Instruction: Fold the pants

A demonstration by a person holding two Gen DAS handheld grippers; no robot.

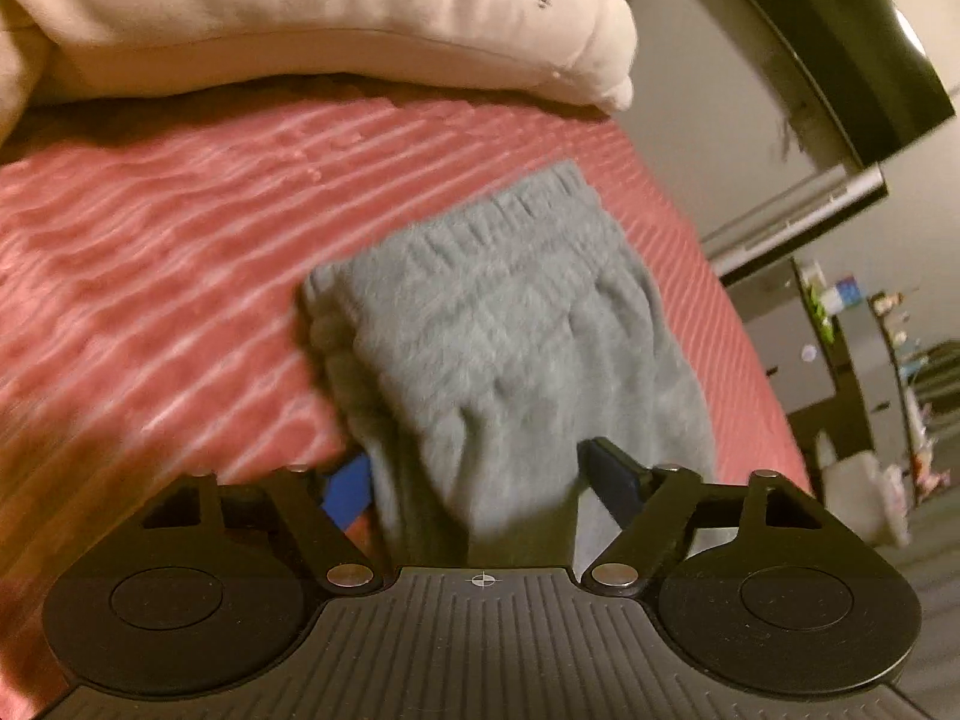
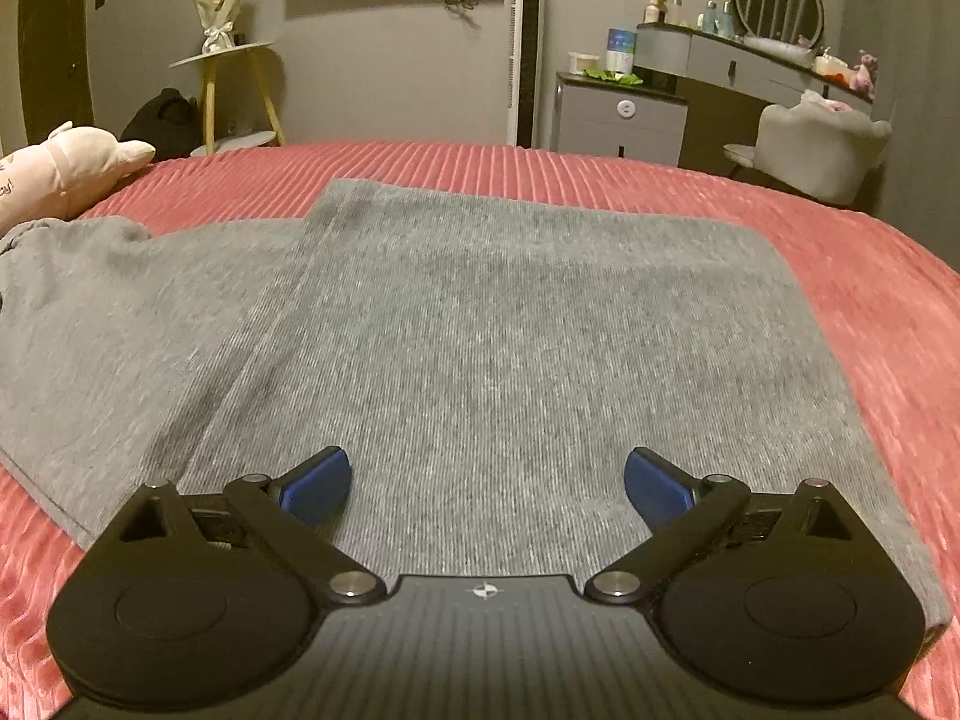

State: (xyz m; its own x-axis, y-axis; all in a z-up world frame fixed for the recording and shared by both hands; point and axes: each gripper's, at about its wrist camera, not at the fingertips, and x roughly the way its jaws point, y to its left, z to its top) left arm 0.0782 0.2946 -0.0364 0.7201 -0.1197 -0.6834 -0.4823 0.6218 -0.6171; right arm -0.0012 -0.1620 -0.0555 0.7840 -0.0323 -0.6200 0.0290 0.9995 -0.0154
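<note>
Grey pants (image 1: 498, 324) lie on the red ribbed bedcover (image 1: 150, 240), their elastic waistband (image 1: 540, 198) at the far end. In the left wrist view the cloth bunches up between the blue pads. My left gripper (image 1: 474, 462) is shut on that bunch, and the fabric covers most of the left pad. In the right wrist view the pants (image 2: 510, 312) lie flat, with a folded layer over a lower layer that runs off to the left. My right gripper (image 2: 487, 456) hovers low over the near part of the pants, open wide with nothing gripped.
A pale pink plush pillow (image 1: 300, 18) lies at the far edge of the bed and shows again as a plush (image 2: 66, 168) at the left. Beyond the bedcover (image 2: 870, 300) stand a yellow stool (image 2: 234, 90), a grey dresser (image 2: 624, 114) and a padded chair (image 2: 816, 144).
</note>
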